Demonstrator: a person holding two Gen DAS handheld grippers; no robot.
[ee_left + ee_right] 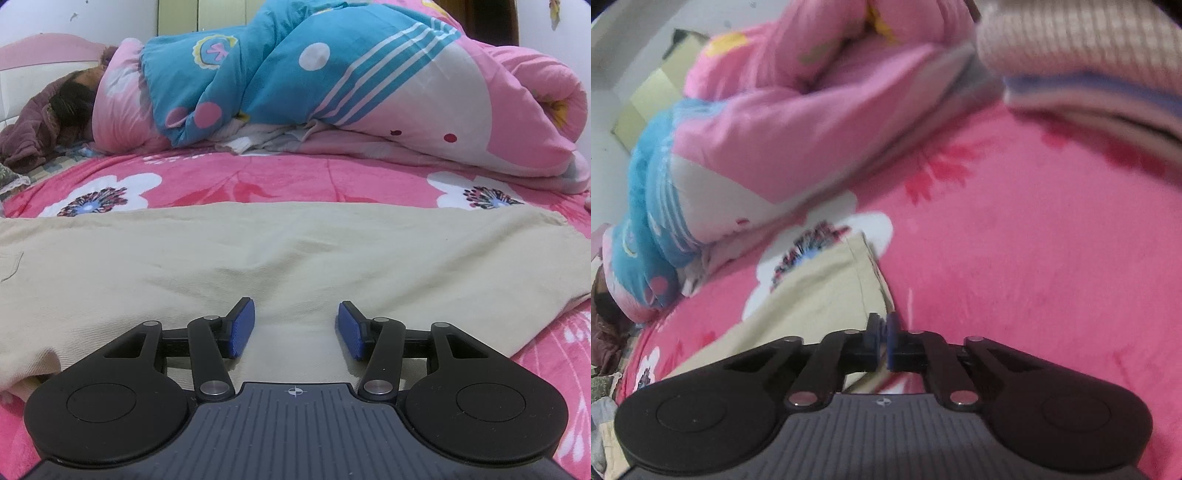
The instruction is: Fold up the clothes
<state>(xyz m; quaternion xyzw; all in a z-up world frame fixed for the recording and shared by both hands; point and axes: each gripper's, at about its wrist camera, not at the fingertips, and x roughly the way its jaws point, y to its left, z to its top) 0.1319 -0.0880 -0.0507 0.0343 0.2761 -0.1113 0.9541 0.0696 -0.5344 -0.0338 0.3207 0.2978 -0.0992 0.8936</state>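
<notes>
Beige cloth, the garment, lies spread flat across the middle of the left wrist frame on a pink flowered bedspread; the left gripper sits low over it at bottom centre, its blue pads released and apart, nothing pinched; in the right wrist frame the right gripper is clenched at the garment's edge at lower centre, though whether cloth is caught I cannot tell; a rolled pink and blue quilt fills the upper frame.

The left gripper is holding its blue-padded fingers apart, while the right gripper is pressing its fingers together.
</notes>
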